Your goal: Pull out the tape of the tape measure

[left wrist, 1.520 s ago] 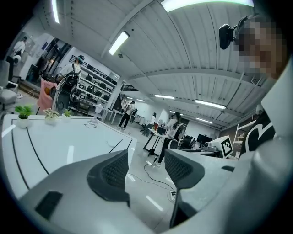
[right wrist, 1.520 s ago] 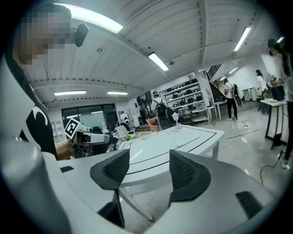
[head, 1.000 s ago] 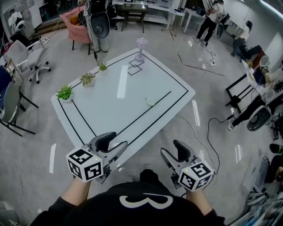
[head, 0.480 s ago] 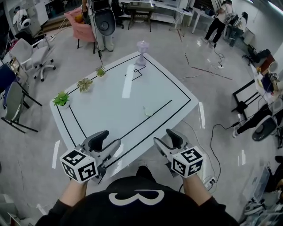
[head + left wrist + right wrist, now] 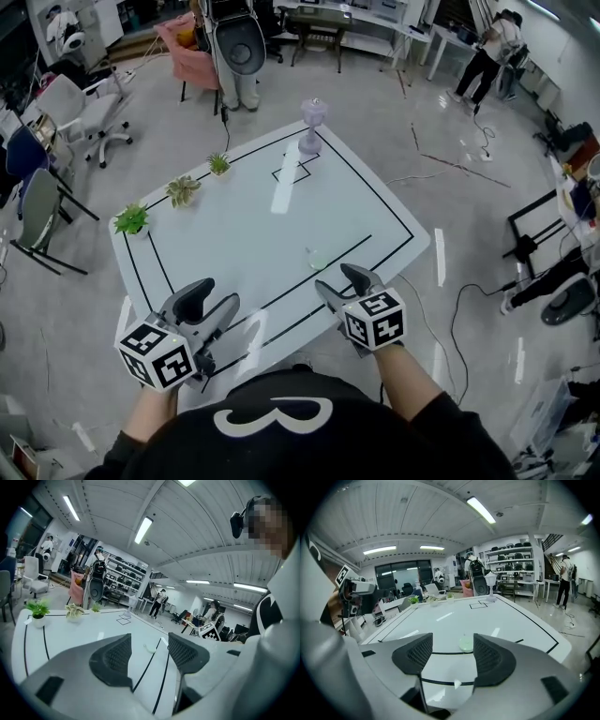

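Observation:
A small pale green round tape measure (image 5: 312, 260) lies on the white table (image 5: 244, 216), close to a black line near the front edge. It also shows in the right gripper view, tape measure (image 5: 466, 643), between and beyond the jaws, and as a small pale shape (image 5: 148, 647) in the left gripper view. My right gripper (image 5: 339, 283) is open and hovers just short of it, nothing between the jaws. My left gripper (image 5: 215, 302) is open over the table's front left edge, empty.
Three small potted plants (image 5: 132, 221) stand along the table's left edge and a pale lilac lamp-like stand (image 5: 310, 125) at the far corner. Chairs (image 5: 42, 216), a fan (image 5: 241, 42) and cables (image 5: 469, 291) surround the table. People stand at the far right.
Both grippers have moved forward and up toward the table; the right one has come close to the tape measure. The head view has shifted forward too.

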Available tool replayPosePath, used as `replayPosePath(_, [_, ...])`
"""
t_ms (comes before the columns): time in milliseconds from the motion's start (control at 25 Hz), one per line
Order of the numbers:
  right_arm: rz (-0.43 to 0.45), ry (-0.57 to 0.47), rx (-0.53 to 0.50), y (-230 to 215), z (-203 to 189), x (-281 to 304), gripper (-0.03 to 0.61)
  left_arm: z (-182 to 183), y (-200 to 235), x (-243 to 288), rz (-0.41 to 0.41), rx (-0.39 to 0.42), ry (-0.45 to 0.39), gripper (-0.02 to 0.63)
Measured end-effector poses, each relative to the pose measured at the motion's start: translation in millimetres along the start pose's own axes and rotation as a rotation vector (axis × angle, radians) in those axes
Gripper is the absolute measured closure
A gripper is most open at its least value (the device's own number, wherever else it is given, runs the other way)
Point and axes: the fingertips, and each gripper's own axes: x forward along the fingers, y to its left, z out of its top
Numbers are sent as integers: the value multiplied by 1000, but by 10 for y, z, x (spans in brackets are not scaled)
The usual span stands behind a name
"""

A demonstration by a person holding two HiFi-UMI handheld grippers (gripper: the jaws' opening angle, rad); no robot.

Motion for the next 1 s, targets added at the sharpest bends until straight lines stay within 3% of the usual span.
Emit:
replayPosePath(720, [63, 257, -156, -351, -390, 862, 329, -17, 324, 143, 134, -61, -12, 382])
replayPosePath(1000, [87, 294, -184, -393, -407, 926, 330, -35, 369, 189, 171, -85, -32, 382])
